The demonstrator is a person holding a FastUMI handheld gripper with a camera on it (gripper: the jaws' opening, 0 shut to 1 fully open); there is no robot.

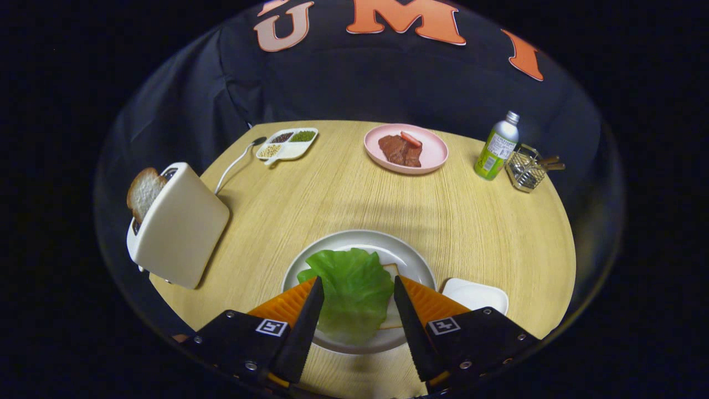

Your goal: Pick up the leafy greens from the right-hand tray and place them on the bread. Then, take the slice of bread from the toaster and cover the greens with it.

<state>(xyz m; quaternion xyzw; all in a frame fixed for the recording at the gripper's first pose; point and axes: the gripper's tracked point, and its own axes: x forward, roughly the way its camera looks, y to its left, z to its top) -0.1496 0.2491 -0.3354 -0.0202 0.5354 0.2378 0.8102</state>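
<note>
Between your gripper's (pixel 354 288) parted fingers, a crinkled lettuce leaf (pixel 350 293) covers the bread slice (pixel 392 272) on the round white plate (pixel 360 241); neither finger presses it.

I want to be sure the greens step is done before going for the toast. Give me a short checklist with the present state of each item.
1. Leafy greens lie on the bread on the white plate: ok; one bread corner peeks out beside the leaf.
2. Tongs released: ok; the fingers stand open on either side of the leaf, not pressing on it.
3. Right-hand tray has given up its greens: ok.
4. Slice of bread sticks up from the toaster: ok, graspable from above.
5. Toaster upright: cannot tell; the fisheye makes it look tilted.
6. Tabletop path from plate to toaster: ok.
</note>
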